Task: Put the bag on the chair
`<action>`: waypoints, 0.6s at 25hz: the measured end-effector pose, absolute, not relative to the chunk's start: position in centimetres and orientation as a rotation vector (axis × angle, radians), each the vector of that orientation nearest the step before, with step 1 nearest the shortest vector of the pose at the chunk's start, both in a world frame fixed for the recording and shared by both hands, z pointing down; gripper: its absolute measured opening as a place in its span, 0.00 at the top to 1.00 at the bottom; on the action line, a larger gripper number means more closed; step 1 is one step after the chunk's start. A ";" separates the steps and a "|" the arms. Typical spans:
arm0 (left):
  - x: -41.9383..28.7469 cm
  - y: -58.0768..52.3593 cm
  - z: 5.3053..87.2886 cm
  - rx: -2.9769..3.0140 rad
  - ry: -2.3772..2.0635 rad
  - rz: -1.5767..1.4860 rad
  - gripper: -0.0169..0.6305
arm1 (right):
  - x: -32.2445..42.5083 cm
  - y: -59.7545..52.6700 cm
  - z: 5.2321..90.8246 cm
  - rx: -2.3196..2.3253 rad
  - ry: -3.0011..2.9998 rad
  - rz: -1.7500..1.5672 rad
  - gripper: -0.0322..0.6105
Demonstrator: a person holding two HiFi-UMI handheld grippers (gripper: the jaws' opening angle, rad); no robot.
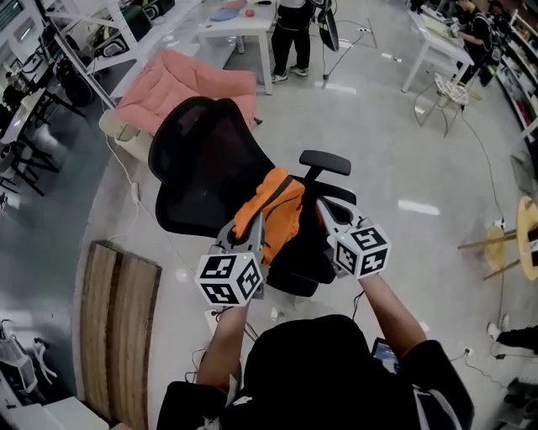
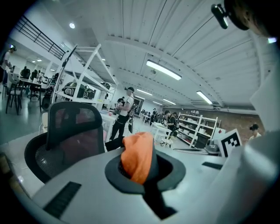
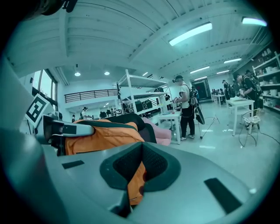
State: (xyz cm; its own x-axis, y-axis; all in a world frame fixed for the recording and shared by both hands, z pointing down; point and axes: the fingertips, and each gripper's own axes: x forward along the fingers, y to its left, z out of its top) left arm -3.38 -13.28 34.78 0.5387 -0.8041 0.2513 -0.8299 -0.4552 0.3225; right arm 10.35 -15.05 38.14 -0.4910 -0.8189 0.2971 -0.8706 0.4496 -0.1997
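An orange bag (image 1: 271, 210) hangs just over the seat (image 1: 307, 267) of a black mesh office chair (image 1: 206, 164), carried between my two grippers. In the head view my left gripper (image 1: 252, 233) grips the bag's near left side and my right gripper (image 1: 324, 212) its right edge. In the left gripper view the left gripper (image 2: 144, 168) is shut on a fold of orange fabric (image 2: 138, 157), with the chair's backrest (image 2: 74, 127) just beyond. In the right gripper view the right gripper (image 3: 138, 173) pinches an orange strip (image 3: 136, 183), and the bag's body (image 3: 103, 135) stretches to the left.
The chair's armrest (image 1: 325, 161) stands just behind the bag. A pink cushion (image 1: 189, 84) lies behind the backrest. A person (image 1: 292, 34) stands by a white table (image 1: 239, 21). A wooden board (image 1: 118, 332) lies on the floor at the left, and a stool (image 1: 450, 92) at far right.
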 end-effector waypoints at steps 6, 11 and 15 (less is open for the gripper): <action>-1.0 -17.4 37.5 2.327 -1.344 0.141 0.95 | 12.5 -19.0 41.4 1.457 -2.510 0.570 0.95; -1.8 -19.4 40.1 2.264 -1.343 0.183 0.95 | 11.8 -20.8 43.8 1.425 -2.472 0.647 0.95; -2.1 -21.7 41.9 2.239 -1.349 0.202 0.95 | 11.6 -22.7 45.6 1.398 -2.457 0.675 0.95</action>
State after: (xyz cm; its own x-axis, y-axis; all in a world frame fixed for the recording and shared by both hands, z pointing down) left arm -2.14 -21.71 41.87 0.4942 -0.7827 0.3784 -0.8592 -0.3734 0.3498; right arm 11.58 -22.73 45.62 -0.5161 -0.7481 0.4172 -0.8562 0.4372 -0.2751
